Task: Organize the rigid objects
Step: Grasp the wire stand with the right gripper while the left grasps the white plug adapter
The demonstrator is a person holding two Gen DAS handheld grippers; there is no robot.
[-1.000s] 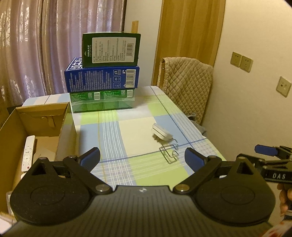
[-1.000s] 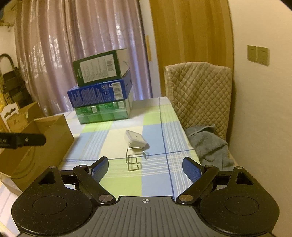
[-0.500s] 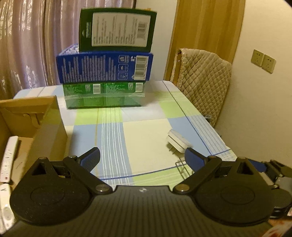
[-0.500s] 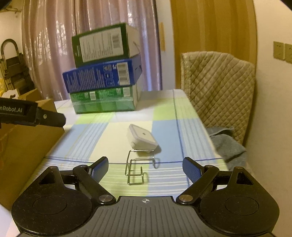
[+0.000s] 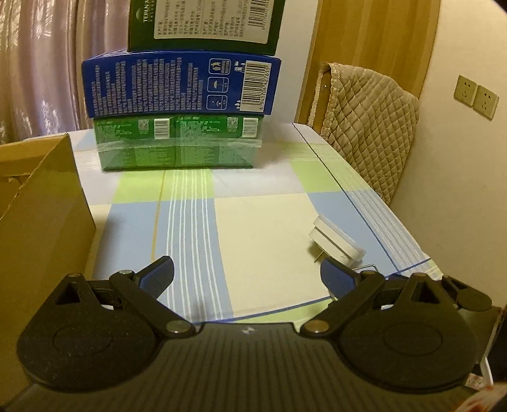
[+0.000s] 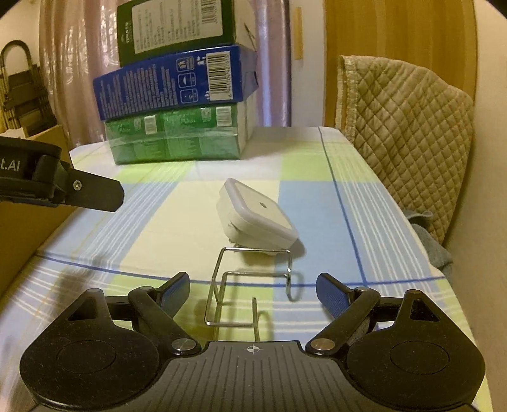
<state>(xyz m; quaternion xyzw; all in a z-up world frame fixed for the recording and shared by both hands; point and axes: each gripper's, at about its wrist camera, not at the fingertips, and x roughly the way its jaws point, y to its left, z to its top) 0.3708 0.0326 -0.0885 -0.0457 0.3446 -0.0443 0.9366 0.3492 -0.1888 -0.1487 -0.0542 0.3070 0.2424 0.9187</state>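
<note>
A white square plug adapter (image 6: 257, 218) lies tilted on the checked tablecloth (image 6: 317, 177), with a bent wire hook rack (image 6: 250, 285) just in front of it. My right gripper (image 6: 253, 293) hovers low over the wire rack, its jaws closing with the rack's near end between them but the pads clear of it. In the left wrist view the adapter (image 5: 336, 245) sits to the right, just beyond the right fingertip (image 5: 337, 279). My left gripper (image 5: 247, 277) is open and empty over bare cloth. The left gripper's finger (image 6: 85, 190) shows at the left of the right wrist view.
Three stacked cartons, green (image 5: 177, 142), blue (image 5: 180, 85) and dark green (image 5: 202, 22), stand at the table's far end. An open cardboard box (image 5: 41, 202) borders the left side. A chair with a quilted cover (image 6: 405, 126) stands at the right edge by the wall.
Both grippers have dropped and moved forward toward the table; the adapter and wire rack now loom closer. The right gripper's jaws have narrowed slightly.
</note>
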